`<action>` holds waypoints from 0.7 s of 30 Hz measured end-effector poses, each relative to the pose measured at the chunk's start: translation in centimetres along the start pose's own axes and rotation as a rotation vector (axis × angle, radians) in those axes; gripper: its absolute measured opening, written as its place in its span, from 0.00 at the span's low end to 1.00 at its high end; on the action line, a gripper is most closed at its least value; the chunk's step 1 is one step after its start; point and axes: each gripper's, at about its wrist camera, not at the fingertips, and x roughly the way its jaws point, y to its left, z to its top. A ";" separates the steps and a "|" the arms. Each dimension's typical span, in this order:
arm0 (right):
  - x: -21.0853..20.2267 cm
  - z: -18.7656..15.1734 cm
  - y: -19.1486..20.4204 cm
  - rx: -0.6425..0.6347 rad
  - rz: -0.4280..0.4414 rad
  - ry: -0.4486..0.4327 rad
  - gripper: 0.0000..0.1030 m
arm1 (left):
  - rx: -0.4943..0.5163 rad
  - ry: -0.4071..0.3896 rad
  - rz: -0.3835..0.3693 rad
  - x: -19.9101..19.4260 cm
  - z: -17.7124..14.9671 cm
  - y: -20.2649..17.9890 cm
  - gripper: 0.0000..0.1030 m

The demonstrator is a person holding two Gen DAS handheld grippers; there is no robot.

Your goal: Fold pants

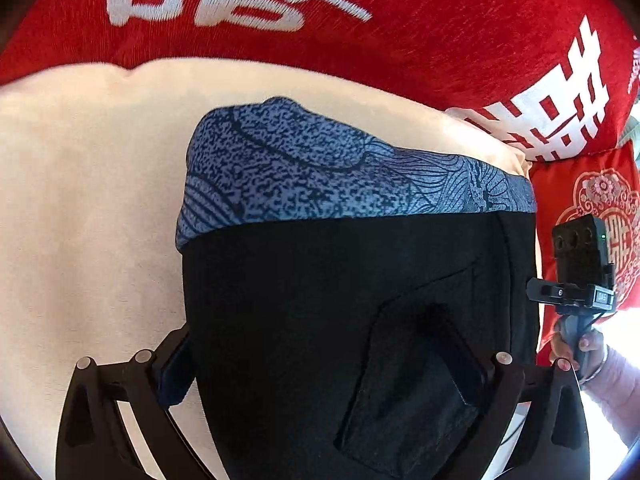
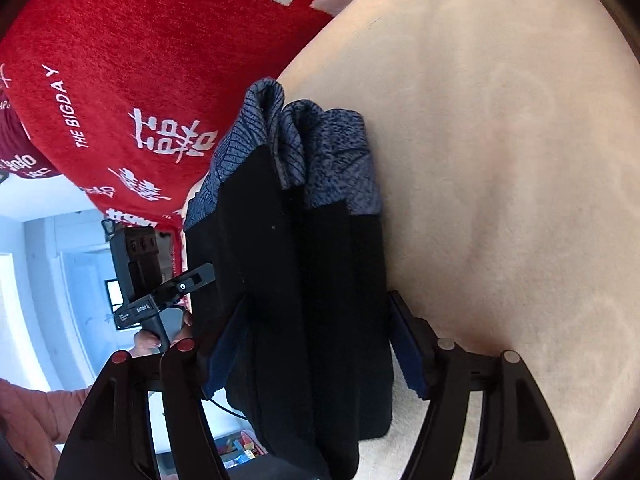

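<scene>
Matt black cloth pants (image 1: 340, 300), fuzzy red blanket (image 1: 400, 20)

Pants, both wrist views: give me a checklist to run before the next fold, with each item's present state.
1. Left gripper has cloth: ok, the pants fill the gap between its fingers.
2. Right gripper has cloth: ok, black fabric hangs between its fingers.
3. How firmly either one clamps: cannot tell, the cloth hides the contact.
4. Blue patterned band layers even: not ok, the right wrist view shows them bunched and offset.
5. Landing surface: ok, the cream cushion shows bare beside the pants.
6. Red blanket apart from the pants: cannot tell.
</scene>
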 end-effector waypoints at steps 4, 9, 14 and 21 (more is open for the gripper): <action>0.3 0.3 0.2 0.006 0.014 0.010 0.73 | -0.002 0.002 -0.010 0.1 0.0 0.1 1.00; 0.5 0.2 0.3 0.026 0.016 0.009 0.73 | 0.000 0.001 -0.011 0.1 -0.1 0.1 1.00; 0.1 0.0 -0.2 0.058 0.037 0.001 0.78 | -0.002 -0.004 -0.005 0.0 -0.3 0.1 1.00; 0.9 0.1 1.4 -0.009 -0.049 0.023 0.83 | 0.018 -0.050 -0.002 -0.6 -0.7 -0.4 0.91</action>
